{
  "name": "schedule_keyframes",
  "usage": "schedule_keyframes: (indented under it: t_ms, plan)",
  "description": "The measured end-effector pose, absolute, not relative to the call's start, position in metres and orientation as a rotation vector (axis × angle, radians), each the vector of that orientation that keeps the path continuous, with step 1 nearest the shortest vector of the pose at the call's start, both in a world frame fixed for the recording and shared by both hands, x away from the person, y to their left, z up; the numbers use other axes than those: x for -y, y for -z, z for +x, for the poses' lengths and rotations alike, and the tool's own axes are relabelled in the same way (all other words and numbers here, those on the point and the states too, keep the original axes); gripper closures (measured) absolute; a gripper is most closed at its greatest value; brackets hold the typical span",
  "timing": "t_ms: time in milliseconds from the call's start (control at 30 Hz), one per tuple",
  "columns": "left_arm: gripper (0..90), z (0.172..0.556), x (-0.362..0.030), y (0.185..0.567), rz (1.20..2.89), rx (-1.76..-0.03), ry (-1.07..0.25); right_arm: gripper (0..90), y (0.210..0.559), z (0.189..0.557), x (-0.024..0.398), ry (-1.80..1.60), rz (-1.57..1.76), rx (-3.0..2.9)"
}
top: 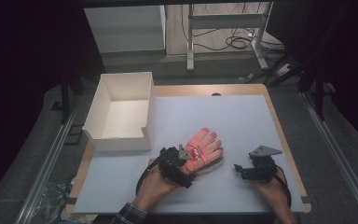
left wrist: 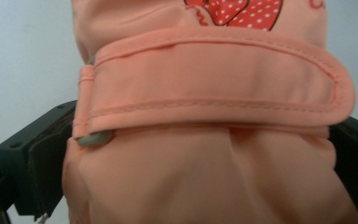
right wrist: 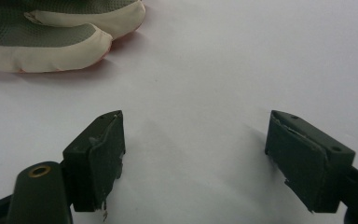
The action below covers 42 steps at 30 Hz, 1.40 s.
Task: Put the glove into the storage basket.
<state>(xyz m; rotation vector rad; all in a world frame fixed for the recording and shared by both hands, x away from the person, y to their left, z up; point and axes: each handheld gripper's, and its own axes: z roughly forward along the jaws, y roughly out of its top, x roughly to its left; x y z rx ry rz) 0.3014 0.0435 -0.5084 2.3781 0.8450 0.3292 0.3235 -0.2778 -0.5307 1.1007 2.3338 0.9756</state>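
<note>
A white box (top: pixel 121 112) sits upper left on the table (top: pixel 242 116). At centre lies the pink glove (top: pixel 203 148), its cuff between the left gripper's (top: pixel 182 171) jaws (contact unclear). Right gripper (top: pixel 240 171) spread, empty. Likely grasping; next, close firmly and lift.

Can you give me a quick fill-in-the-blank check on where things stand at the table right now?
1. The left gripper has its jaws around the cuff of the pink ____.
2. The right gripper has its jaws ____, with nothing between them.
3. The white box sits on the table's ____ side in the high view.
4. The glove lies ____ the box.

Missing words: glove; open; left; outside
</note>
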Motion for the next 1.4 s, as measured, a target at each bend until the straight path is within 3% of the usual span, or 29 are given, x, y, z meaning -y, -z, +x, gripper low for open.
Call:
schedule_keyframes:
  t_ms: [133,333,667,1100,1400]
  plan:
    - [0.0,0.305,-0.050,0.504,2.330,-0.884,-0.328,20.2,0.531,0.323,0.278,-0.976,1.101,-2.334]
    - [0.0,0.308,-0.045,0.510,2.368,-0.884,-0.243,20.2,0.531,0.324,0.278,-0.976,1.101,-2.334]
    - [2.4,0.305,-0.035,0.528,2.438,-0.908,-0.218,20.2,0.531,0.323,0.278,-0.976,1.101,-2.333]
    - [40.1,0.307,-0.041,0.515,2.440,-0.898,-0.146,20.2,0.531,0.323,0.278,-0.975,1.101,-2.334]
    - [45.5,0.314,-0.054,0.508,2.366,-0.906,-0.066,20.2,0.531,0.323,0.278,-0.976,1.101,-2.333]
